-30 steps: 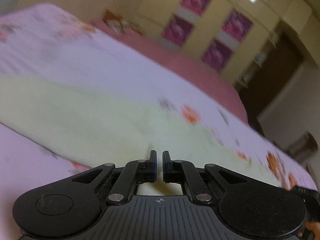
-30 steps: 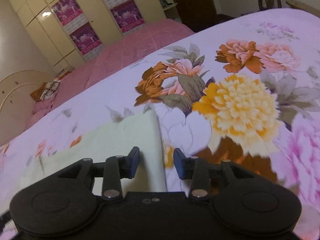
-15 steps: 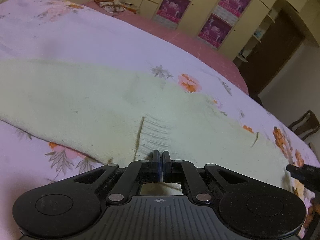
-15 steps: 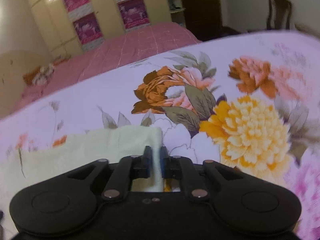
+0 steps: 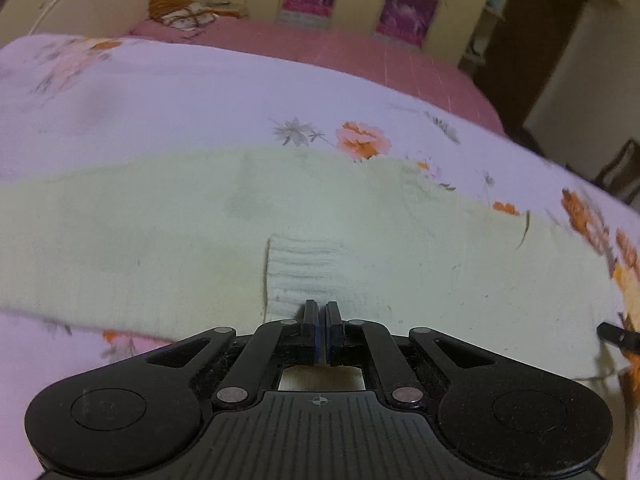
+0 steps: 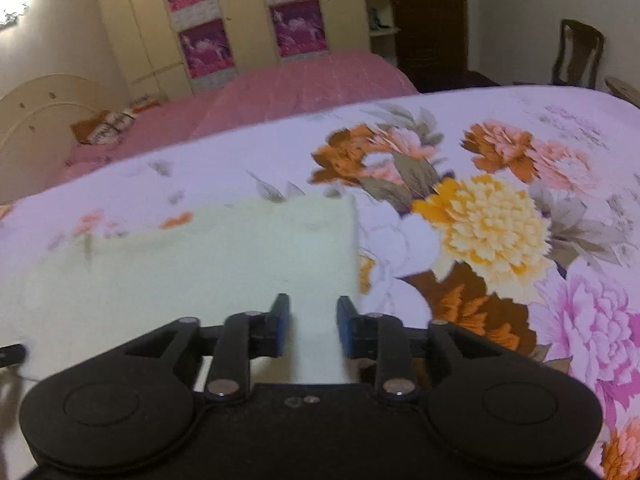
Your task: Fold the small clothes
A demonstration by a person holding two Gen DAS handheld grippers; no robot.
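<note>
A pale cream knit sweater point(image 5: 168, 240) is lying spread flat across a floral bedsheet point(image 5: 160, 108), running from the left edge of the left wrist view to its right side. A ribbed cuff point(image 5: 304, 272) is resting folded over the body of the garment, near the middle. The left gripper point(image 5: 321, 312) is sitting right at the near edge of that cuff, its jaws pressed together with only a thin slit between them; they are appearing to pinch the cuff's edge, though the blur is making the contact hard to confirm.

In the right wrist view, the sweater's point(image 6: 208, 264) right end is lying flat, its straight edge bordering the large orange and yellow flowers printed on the sheet point(image 6: 492, 224). The right gripper point(image 6: 313, 312) is hovering over this end with its jaws spread apart, cream fabric showing in the gap between them and nothing being gripped.

Beyond the sheet, a pink bedspread point(image 6: 296, 92) is stretching toward a cream wardrobe point(image 6: 240, 12) with magenta panels, and a wooden chair point(image 6: 576, 56) is standing at the right.
</note>
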